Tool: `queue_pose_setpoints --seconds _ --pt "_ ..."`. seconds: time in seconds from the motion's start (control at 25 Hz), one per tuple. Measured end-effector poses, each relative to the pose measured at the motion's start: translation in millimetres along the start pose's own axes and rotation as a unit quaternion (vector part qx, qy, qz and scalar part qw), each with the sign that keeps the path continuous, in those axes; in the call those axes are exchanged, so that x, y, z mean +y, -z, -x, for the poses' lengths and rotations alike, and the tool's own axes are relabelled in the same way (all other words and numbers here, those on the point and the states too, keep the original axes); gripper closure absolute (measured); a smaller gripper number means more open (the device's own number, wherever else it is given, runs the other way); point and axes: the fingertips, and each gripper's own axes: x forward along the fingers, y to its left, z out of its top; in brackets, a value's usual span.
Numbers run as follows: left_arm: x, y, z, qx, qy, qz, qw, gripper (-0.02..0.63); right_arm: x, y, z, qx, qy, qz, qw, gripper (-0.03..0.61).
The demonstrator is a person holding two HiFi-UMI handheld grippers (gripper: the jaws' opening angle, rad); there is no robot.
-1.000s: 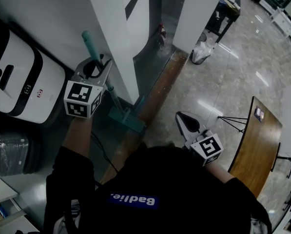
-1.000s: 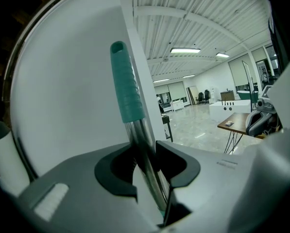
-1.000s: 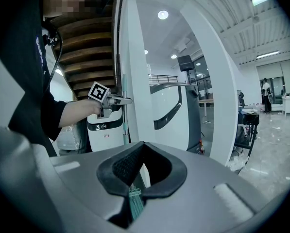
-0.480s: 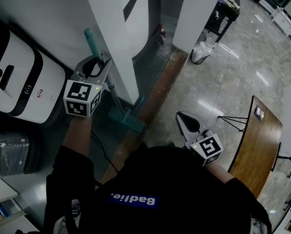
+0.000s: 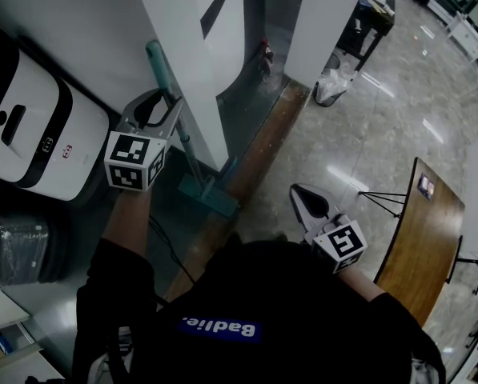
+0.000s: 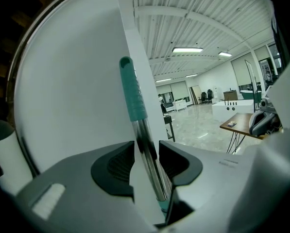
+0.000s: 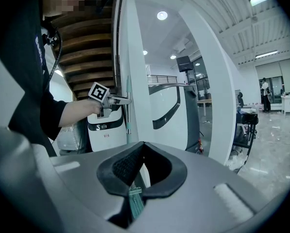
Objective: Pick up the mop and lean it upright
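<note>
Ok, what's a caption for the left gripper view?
Left gripper opening its jaws around the mop handle, which leans upright against the white wall.

The left gripper, jaws opening around the mop, hides part of its shaft. The white machine runs off the head view's left edge.

Shiny smooth metal mop pole

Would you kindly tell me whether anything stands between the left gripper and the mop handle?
Nothing visible does: the mop handle sits between the left gripper's opening jaws, beside the white pillar.
</note>
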Motion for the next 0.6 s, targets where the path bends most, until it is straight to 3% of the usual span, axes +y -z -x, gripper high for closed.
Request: queue_pose_setpoints --seconds 0.6 --pt "-8.3 16.0 26.1 0.034 -0.056 0.016 0.9977 0.395 -2.4 9.6 21.9 -0.006 -0.036 -0.007 0.999 0.573"
